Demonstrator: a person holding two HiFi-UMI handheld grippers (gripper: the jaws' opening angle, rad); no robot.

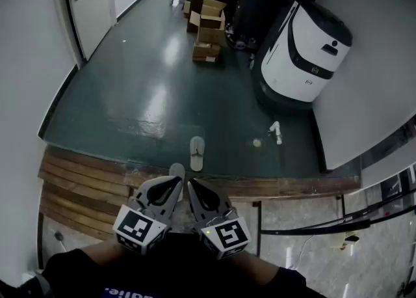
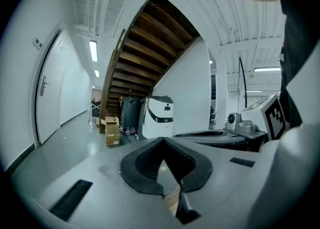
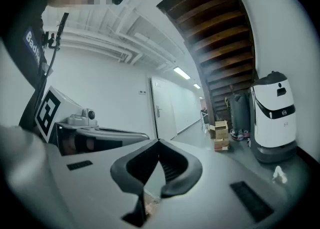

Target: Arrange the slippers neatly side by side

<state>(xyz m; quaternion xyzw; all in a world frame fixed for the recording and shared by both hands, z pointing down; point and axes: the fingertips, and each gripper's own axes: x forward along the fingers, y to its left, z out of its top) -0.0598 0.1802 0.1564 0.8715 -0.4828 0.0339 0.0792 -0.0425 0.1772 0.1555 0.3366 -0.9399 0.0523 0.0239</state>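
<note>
A dark green floor (image 1: 156, 95) fills most of the head view, with a white wheeled machine (image 1: 305, 49) at its far right and stacked cardboard boxes (image 1: 208, 30) beyond, small and hard to make out. Low in frame, the left hand-held gripper (image 1: 174, 186) and right hand-held gripper (image 1: 195, 189) are both closed on nothing. One slipper (image 1: 197, 153) lies on the floor just ahead of them. A second slipper (image 1: 176, 171) is half hidden behind the left jaw tips.
</note>
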